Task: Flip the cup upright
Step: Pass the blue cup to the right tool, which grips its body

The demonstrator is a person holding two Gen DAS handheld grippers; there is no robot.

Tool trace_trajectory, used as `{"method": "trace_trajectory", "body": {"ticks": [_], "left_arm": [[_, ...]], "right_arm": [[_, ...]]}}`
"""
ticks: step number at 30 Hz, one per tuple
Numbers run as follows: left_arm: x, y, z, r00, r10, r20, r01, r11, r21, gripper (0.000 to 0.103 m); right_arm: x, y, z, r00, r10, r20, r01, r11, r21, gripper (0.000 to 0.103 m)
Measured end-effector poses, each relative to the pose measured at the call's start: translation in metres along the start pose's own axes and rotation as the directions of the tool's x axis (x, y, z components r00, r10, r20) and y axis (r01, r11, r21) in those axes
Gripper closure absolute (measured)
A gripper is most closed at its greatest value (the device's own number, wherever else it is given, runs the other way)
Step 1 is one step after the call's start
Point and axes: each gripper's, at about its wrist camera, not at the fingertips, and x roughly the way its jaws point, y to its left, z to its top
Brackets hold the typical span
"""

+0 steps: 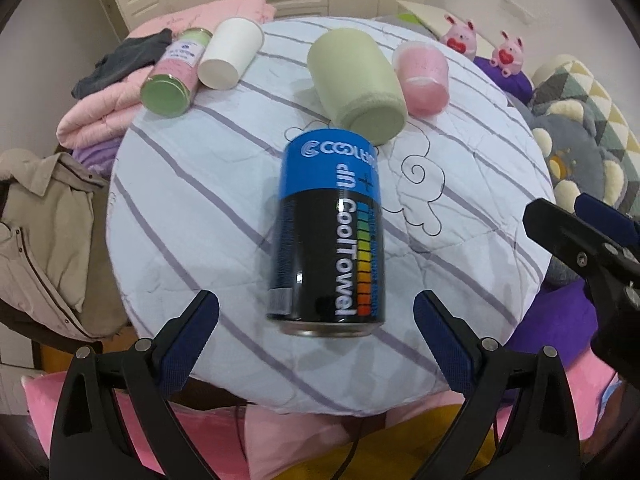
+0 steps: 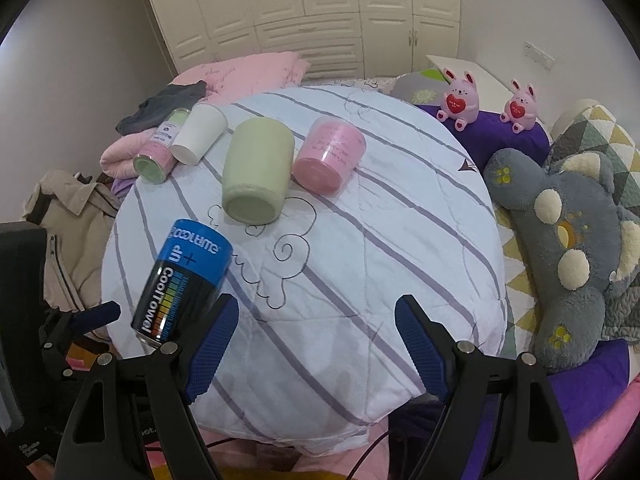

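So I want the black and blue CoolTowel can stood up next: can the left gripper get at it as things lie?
Probably yes. The left gripper is open, and the CoolTowel can lies on its side straight ahead between the fingers, with nothing between. The green cup touches only its far end.

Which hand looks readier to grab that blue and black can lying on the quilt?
Probably the left. The can lies straight ahead between the open left gripper fingers. The right gripper, also open, has the can off to its left side.

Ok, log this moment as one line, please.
left gripper: open, straddling CoolTowel can | can: on its side, ungrasped | right gripper: open, empty, over quilt
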Motion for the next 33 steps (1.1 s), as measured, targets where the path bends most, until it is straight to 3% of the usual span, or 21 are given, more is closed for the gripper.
{"method": "trace_trajectory", "body": {"ticks": [8, 18, 33], "left_arm": [[-0.011, 0.036, -0.002, 1.000, -0.001, 0.006, 0.001, 1.000, -0.016, 0.004], [-0.017, 0.080, 0.014, 1.000, 0.020, 0.023, -0.019, 1.000, -0.019, 0.004], [0.027, 0.126, 0.041, 0.999, 0.007, -0.042, -0.007, 1.000, 0.005, 0.004]], "right_arm": [[0.001, 0.022, 0.006, 1.000, 0.000, 0.004, 0.000, 1.000, 0.002, 0.021], [0.027, 0.065, 0.020, 0.996, 0.036, -0.076, -0.037, 0.999, -0.018, 0.021], [0.091, 0.094, 0.034, 0.968, 0.071, -0.239, -0.062, 0.997, 0.043, 0.021]]}}
